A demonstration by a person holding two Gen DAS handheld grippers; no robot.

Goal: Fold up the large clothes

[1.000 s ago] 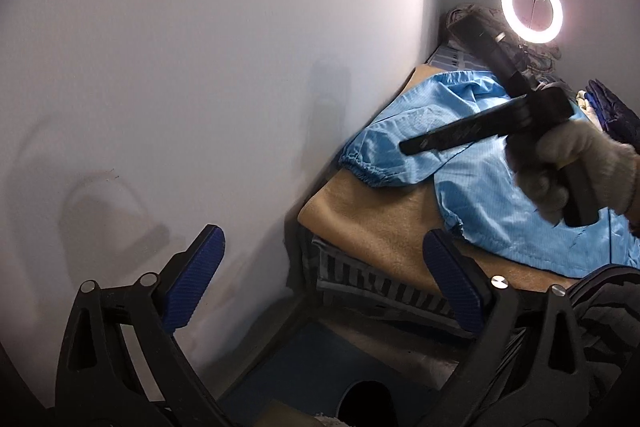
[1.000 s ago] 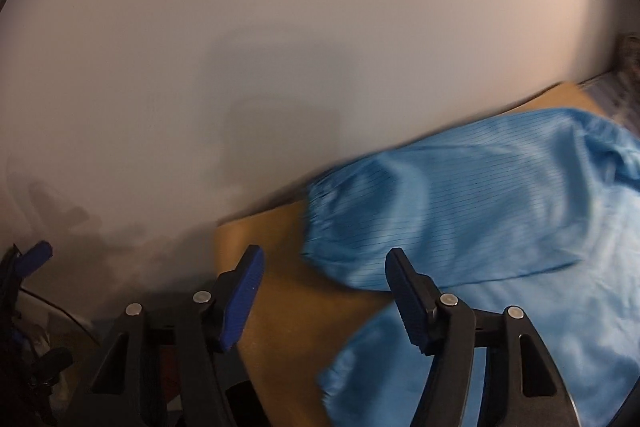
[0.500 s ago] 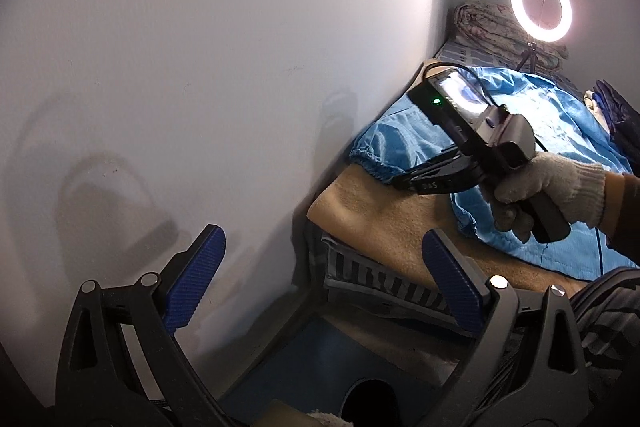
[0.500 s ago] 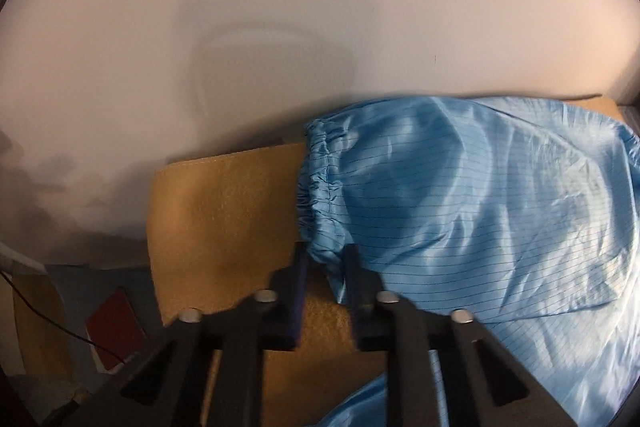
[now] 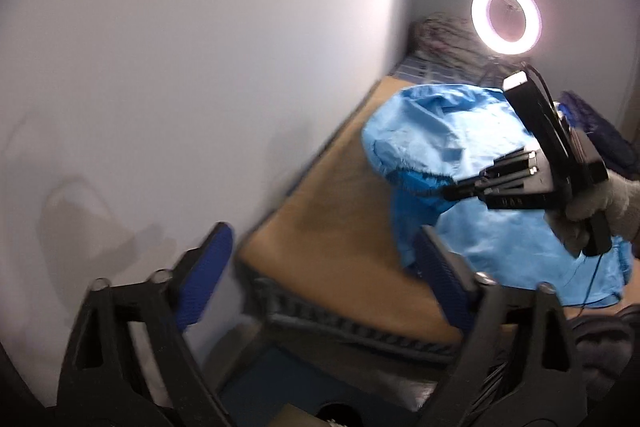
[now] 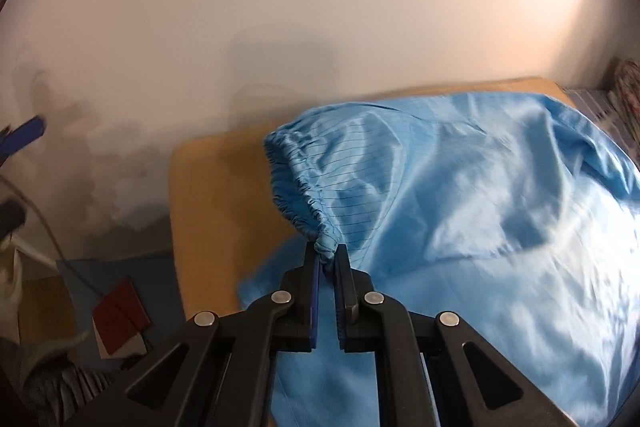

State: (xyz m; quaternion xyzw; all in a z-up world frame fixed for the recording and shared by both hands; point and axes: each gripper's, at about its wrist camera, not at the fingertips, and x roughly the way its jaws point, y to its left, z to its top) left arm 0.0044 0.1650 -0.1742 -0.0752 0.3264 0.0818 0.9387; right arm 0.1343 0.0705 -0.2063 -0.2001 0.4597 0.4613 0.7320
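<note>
A large light-blue striped garment [image 6: 472, 211] lies on a tan blanket [image 6: 216, 187] over a bed by the wall. My right gripper [image 6: 328, 257] is shut on the elastic sleeve cuff [image 6: 298, 187] and holds it lifted over the garment's body. In the left wrist view the right gripper [image 5: 452, 191] pinches the cuff above the garment [image 5: 452, 139]. My left gripper [image 5: 320, 263] is open and empty, held off the near-left corner of the bed, apart from the cloth.
A white wall [image 5: 200, 67] runs along the bed's left side. A ring light [image 5: 506, 19] and piled fabrics [image 5: 444, 35] stand at the far end. A dark blue item [image 5: 592, 131] lies far right. Red and blue objects [image 6: 120, 315] lie on the floor.
My right gripper closed on the sleeve cuff and lifted it back over the garment. My left gripper stayed open and shifted slightly toward the bed.
</note>
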